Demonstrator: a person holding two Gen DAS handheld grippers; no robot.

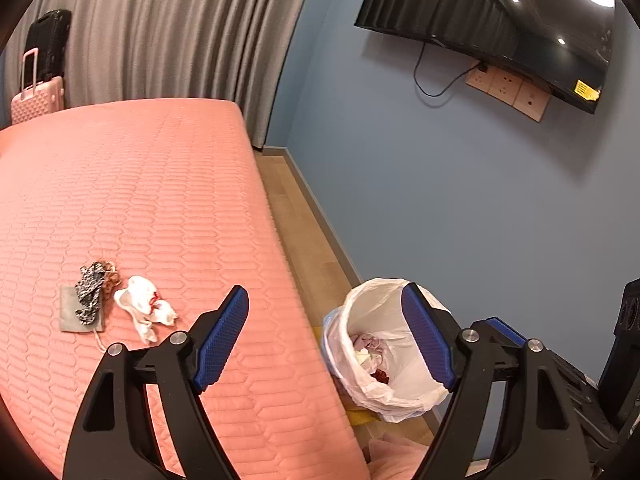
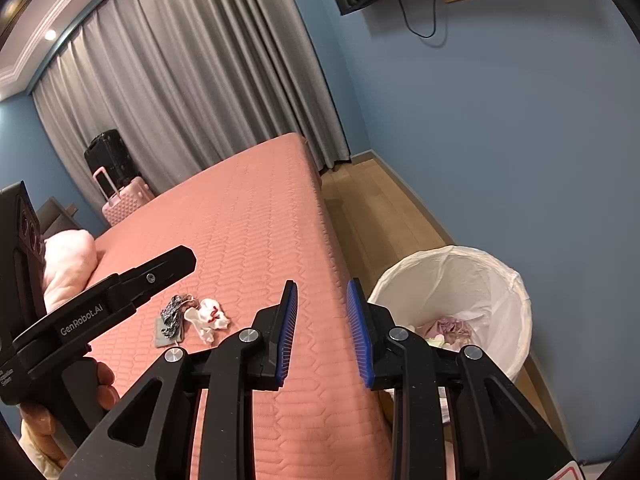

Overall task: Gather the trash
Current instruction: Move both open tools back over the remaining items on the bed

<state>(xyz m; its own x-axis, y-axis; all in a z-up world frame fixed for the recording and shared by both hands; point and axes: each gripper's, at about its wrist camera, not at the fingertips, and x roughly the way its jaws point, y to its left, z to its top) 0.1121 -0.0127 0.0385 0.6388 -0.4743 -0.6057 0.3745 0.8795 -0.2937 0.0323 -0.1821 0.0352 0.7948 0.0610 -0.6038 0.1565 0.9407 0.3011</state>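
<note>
On the pink quilted bed [image 1: 160, 200] lies a small pile of trash: a crumpled white tissue with red marks [image 1: 144, 304], a black-and-white patterned scrap [image 1: 90, 292] and a flat grey piece [image 1: 74, 318] under it. The same tissue [image 2: 208, 316] and scrap [image 2: 172, 314] show in the right wrist view. A bin with a white liner [image 1: 376, 300] stands on the floor beside the bed, with crumpled waste inside. My left gripper [image 1: 324, 288] is open wide and empty over the bed's edge. My right gripper [image 2: 322, 282] is open a little, with nothing between its blue pads [image 2: 288, 328], next to the bin [image 2: 452, 276].
Grey curtains [image 1: 160, 32] hang behind the bed. A pink suitcase [image 1: 36, 100] and a black one [image 1: 48, 40] stand at the far corner. A television [image 1: 500, 20] and sockets [image 1: 508, 84] are on the blue wall. Wooden floor [image 2: 380, 216] runs between bed and wall. A pink cushion [image 2: 68, 260] lies left.
</note>
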